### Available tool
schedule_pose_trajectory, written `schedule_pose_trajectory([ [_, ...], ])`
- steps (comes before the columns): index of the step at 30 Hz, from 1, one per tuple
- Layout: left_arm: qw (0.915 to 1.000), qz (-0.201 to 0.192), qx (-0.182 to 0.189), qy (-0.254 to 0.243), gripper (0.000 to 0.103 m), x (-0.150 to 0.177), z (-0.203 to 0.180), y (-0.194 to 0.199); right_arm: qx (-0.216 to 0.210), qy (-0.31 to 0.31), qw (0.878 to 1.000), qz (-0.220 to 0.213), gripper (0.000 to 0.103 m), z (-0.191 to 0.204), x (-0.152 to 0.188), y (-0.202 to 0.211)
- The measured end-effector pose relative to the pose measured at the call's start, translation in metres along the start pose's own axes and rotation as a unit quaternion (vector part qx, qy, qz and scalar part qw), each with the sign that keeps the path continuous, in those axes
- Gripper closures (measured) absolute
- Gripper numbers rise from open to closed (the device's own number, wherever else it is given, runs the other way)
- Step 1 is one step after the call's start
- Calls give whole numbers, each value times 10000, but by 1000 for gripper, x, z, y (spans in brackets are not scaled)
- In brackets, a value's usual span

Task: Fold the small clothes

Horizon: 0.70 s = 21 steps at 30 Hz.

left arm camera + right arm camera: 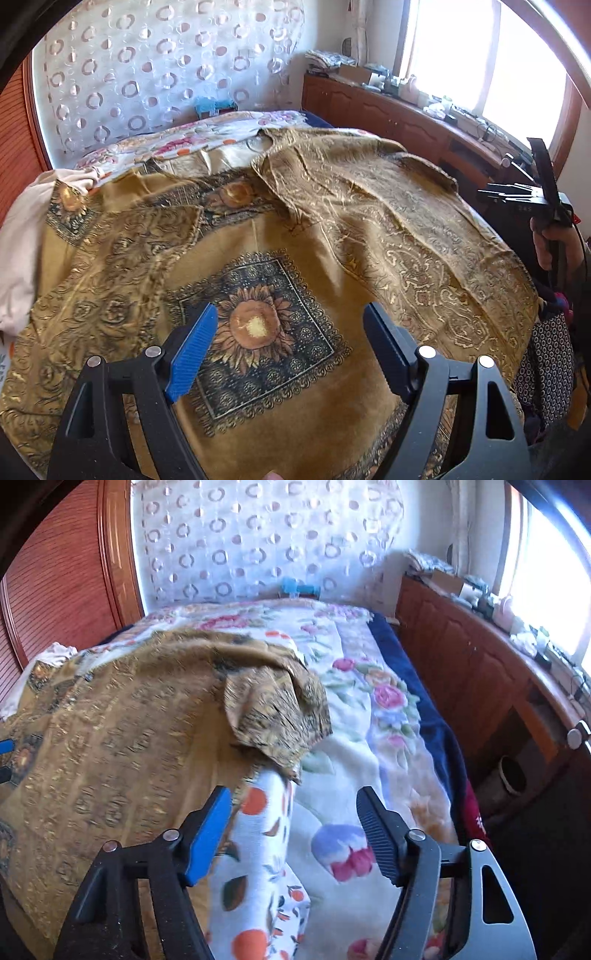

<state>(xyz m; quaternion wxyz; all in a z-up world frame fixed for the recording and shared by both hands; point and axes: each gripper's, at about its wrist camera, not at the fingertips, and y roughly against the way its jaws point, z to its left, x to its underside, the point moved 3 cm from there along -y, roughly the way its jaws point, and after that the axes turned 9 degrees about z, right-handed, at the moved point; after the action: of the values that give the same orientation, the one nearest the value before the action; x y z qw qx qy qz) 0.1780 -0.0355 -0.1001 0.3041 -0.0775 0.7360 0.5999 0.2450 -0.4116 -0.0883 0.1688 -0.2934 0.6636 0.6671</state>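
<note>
Bed (pixel 369 716) spread with a gold shirt (pixel 295 236): both claws, left (pixel 290 347) and right (pixel 293 830), gape empty above it, risking a grab of bedding beneath.

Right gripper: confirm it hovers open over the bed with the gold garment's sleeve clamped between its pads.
Not clamped. In the right wrist view the right gripper stands open with nothing between its pads; the gold garment's folded sleeve lies on the bed ahead of it.
</note>
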Motion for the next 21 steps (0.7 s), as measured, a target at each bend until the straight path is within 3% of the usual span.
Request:
schedule_pose_trajectory([
  [7,9997,245,6,72,21,2,0,-16,-201,-122,9995,233,57,-10,-29,-20],
  [13,9997,254,-50,50,21,1,-2,-19,-466,-348,9980,245,69,-12,-46,-34],
  [15,9995,275,-137,-3,21,2,-4,-20,-599,-499,9967,236,83,-16,-49,-40],
  [16,9994,288,-188,-34,21,2,-4,-21,-638,-674,9954,231,96,-19,-49,-41],
  [21,9981,359,-451,-198,21,3,-10,-24,-122,-702,9969,-339,99,-16,-58,-12],
])
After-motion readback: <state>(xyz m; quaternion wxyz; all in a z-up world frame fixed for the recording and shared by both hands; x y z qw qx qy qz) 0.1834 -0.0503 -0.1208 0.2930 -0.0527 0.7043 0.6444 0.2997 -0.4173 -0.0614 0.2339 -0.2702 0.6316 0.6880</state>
